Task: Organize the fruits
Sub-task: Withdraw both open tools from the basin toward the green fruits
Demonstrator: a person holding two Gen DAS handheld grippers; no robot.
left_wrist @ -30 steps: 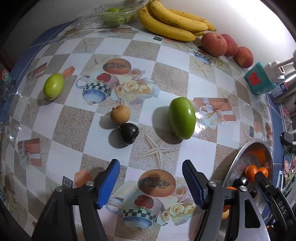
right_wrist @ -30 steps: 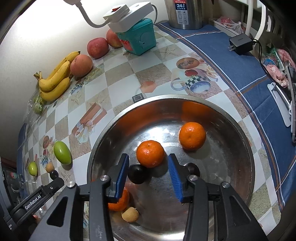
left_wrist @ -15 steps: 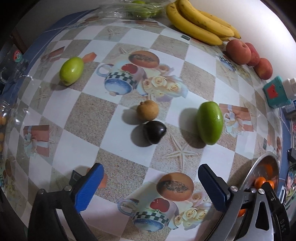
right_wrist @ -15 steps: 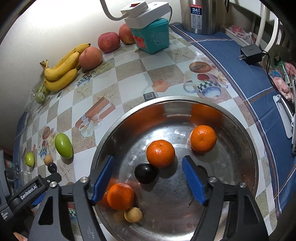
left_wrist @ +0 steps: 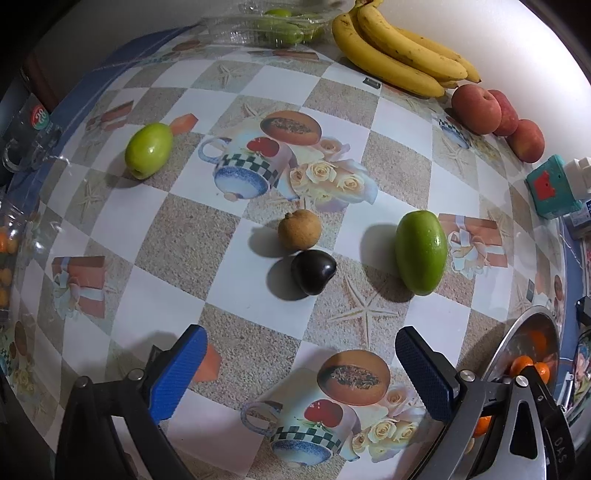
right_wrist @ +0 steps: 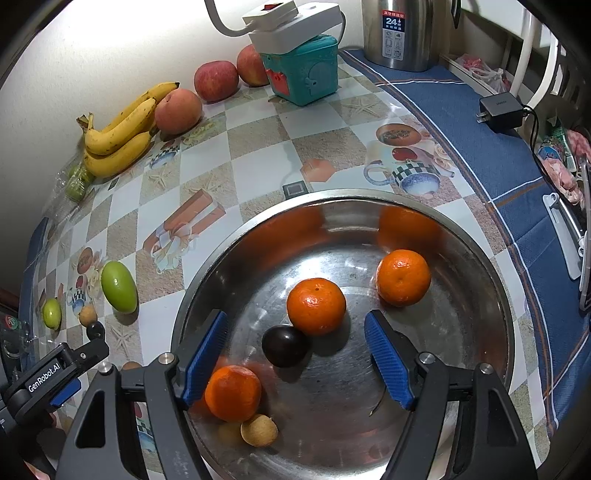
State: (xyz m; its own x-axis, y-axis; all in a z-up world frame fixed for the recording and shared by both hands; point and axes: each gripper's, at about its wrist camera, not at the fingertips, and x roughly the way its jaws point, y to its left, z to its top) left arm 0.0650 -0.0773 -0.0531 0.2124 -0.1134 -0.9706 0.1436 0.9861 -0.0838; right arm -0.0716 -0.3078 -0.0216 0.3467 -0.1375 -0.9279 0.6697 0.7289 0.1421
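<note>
In the left wrist view a dark plum (left_wrist: 313,271), a small brown longan (left_wrist: 299,229), a large green fruit (left_wrist: 420,252) and a smaller green fruit (left_wrist: 148,150) lie on the patterned tablecloth. My left gripper (left_wrist: 299,373) is open and empty, just short of the plum. In the right wrist view a steel bowl (right_wrist: 480,280) holds three oranges (right_wrist: 316,306), a dark plum (right_wrist: 285,345) and a longan (right_wrist: 259,430). My right gripper (right_wrist: 297,360) is open and empty above the bowl.
Bananas (left_wrist: 399,51), three peaches (left_wrist: 476,109) and a bag of green fruit (left_wrist: 273,27) line the back wall. A teal box (right_wrist: 303,70) with a power strip, a kettle (right_wrist: 399,33) and a charger (right_wrist: 500,110) stand at the right.
Both grippers have opened wide. The left gripper has shifted left and closer to the plum and longan. The right gripper has drawn back a little, with an orange now at its left finger.
</note>
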